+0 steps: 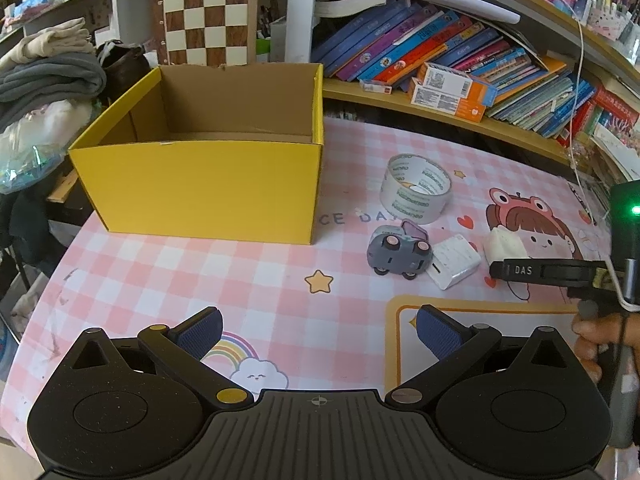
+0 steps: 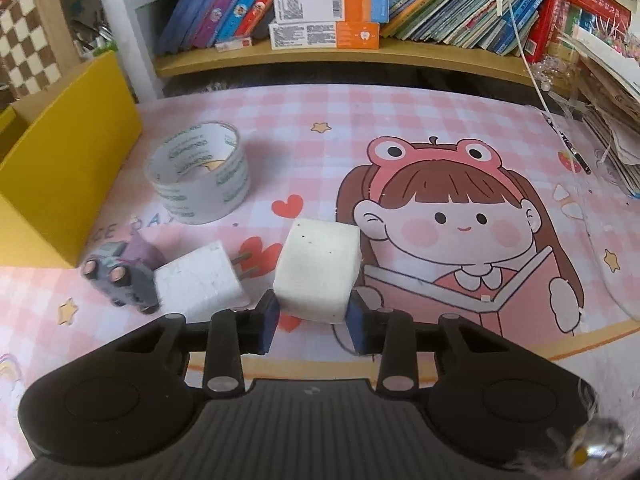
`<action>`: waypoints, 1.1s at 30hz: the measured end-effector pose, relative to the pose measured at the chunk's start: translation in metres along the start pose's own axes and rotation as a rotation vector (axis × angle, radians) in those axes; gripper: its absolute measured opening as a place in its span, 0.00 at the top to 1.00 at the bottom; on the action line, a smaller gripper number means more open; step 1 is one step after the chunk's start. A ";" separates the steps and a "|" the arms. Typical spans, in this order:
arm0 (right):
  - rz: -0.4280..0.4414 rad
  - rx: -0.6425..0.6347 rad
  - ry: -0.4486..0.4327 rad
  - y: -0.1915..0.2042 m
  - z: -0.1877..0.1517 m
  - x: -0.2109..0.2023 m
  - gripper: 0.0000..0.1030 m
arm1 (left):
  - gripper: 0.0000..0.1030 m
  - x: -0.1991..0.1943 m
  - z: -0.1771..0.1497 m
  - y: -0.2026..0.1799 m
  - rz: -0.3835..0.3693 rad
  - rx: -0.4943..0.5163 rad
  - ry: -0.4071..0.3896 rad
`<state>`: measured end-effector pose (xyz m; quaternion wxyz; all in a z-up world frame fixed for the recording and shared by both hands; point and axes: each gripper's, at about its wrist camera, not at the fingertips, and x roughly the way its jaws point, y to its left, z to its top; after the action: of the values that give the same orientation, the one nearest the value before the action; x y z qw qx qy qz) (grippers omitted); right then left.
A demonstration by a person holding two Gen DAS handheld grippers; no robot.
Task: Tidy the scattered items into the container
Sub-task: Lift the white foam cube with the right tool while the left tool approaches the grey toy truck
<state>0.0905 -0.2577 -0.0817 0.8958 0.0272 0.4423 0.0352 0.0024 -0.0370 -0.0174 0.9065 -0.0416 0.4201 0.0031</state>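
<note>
My right gripper (image 2: 312,322) has its jaws closed onto the near end of a white foam cube (image 2: 319,270), one blue pad on each side of it, and the cube sits low over the pink checked table (image 2: 400,112). Just to the left of these jaws lies a white charger plug (image 2: 198,284) with its two prongs pointing toward the cube, and touching the plug's far-left side is a small grey toy car (image 2: 120,276). Ahead and to the left of them rests a roll of clear tape (image 2: 200,172), flat on the table. Further left stands the yellow cardboard box (image 2: 60,184), only its side wall in this view.

My left gripper (image 1: 318,332) holds nothing; its jaws are spread wide over the bare table. The yellow box is ahead of them and slightly left, open at the top, its brown inside showing no items. The tape, the car, the plug and the cube lie ahead and to the right of these jaws, and my right hand (image 1: 592,340) shows at the right edge.
</note>
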 end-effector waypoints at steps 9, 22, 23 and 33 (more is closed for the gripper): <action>0.052 0.000 0.010 0.005 -0.026 -0.031 0.67 | 0.00 0.001 0.000 -0.010 -0.026 0.050 -0.005; 0.063 0.004 -0.027 0.003 -0.046 -0.066 0.67 | 0.06 0.012 -0.002 -0.037 -0.070 0.207 -0.026; 0.063 0.005 -0.026 0.003 -0.047 -0.067 0.67 | 0.07 0.013 -0.002 -0.039 -0.074 0.217 -0.029; 0.055 0.027 -0.022 -0.007 -0.051 -0.069 0.67 | 0.51 0.036 0.005 -0.054 -0.122 0.276 -0.011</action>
<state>0.0083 -0.2701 -0.0592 0.8988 0.0516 0.4320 0.0535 0.0315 -0.0914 -0.0382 0.9043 0.0580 0.4084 -0.1097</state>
